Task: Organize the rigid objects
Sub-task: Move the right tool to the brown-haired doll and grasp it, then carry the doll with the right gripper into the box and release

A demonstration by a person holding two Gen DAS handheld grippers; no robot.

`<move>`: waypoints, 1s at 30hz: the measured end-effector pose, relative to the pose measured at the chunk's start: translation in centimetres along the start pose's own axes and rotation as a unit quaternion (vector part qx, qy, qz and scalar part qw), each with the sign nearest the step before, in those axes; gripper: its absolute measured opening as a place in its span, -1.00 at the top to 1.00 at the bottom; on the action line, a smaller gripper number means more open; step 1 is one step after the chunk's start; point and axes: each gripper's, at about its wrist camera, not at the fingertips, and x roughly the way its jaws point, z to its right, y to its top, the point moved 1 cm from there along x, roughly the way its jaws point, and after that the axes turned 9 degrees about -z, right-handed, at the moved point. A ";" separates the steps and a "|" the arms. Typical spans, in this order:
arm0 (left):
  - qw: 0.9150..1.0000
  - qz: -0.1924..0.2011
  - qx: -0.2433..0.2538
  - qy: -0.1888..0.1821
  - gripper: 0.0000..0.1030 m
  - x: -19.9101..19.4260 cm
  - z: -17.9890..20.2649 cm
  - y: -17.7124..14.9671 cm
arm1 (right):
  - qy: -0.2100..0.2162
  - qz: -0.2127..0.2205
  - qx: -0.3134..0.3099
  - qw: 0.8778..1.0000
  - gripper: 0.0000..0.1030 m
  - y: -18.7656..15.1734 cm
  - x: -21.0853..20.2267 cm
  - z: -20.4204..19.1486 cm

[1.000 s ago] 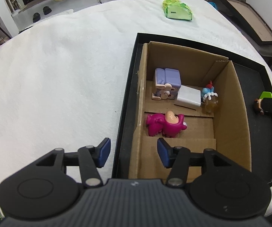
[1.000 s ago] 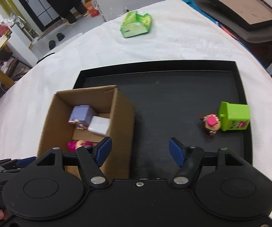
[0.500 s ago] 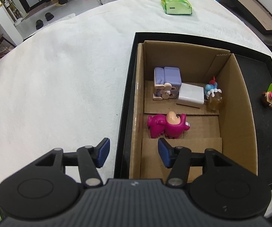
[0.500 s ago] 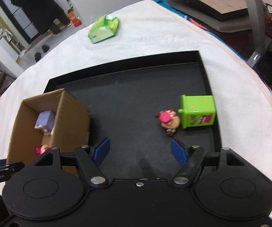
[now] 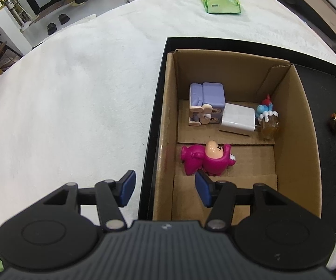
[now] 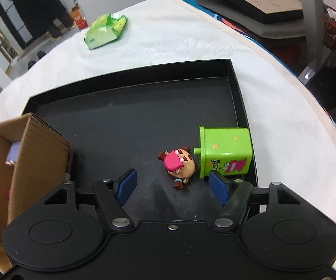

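Right gripper (image 6: pixel 171 187) spread wide, empty, over matte black tray (image 6: pixel 130 121); glossy round-headed figurine (image 6: pixel 179 164) between pads, touching boxy green plastic bin (image 6: pixel 226 155). Left gripper (image 5: pixel 164 190) open, empty, astride corrugated cardboard box (image 5: pixel 291 126) wall.

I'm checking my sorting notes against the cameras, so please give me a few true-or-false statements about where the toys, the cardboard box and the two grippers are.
1. The magenta bear figure lies inside the brown cardboard box. True.
2. The lime green toy bin stands upright inside the box. False: it lies on its side on the black tray, outside the box.
3. The right gripper is shut on the small pink-hatted figure. False: its jaws are open and empty, with the figure just ahead.
4. The left gripper is open and holds nothing. True.
5. The green packet lies in the tray. False: it lies on the white cloth, beyond the tray.
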 end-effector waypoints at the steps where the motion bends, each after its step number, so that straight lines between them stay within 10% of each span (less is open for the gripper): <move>1: 1.000 -0.001 0.000 0.001 -0.07 0.0 0.1 0.0 | -0.004 0.001 -0.004 1.000 -0.27 0.1 0.2 -0.1; 4: 1.000 -0.003 -0.001 0.006 -0.07 0.1 0.1 0.1 | -0.019 -0.002 -0.019 1.000 -0.06 0.6 0.9 -0.1; 6: 1.000 -0.004 -0.001 0.009 -0.06 0.1 0.1 0.1 | -0.026 -0.022 -0.018 0.999 0.42 0.6 1.6 0.0; 30: 1.000 0.016 -0.008 -0.014 0.01 -0.8 -0.9 -0.9 | 0.032 -0.015 -0.041 0.999 0.43 0.7 -5.8 -6.3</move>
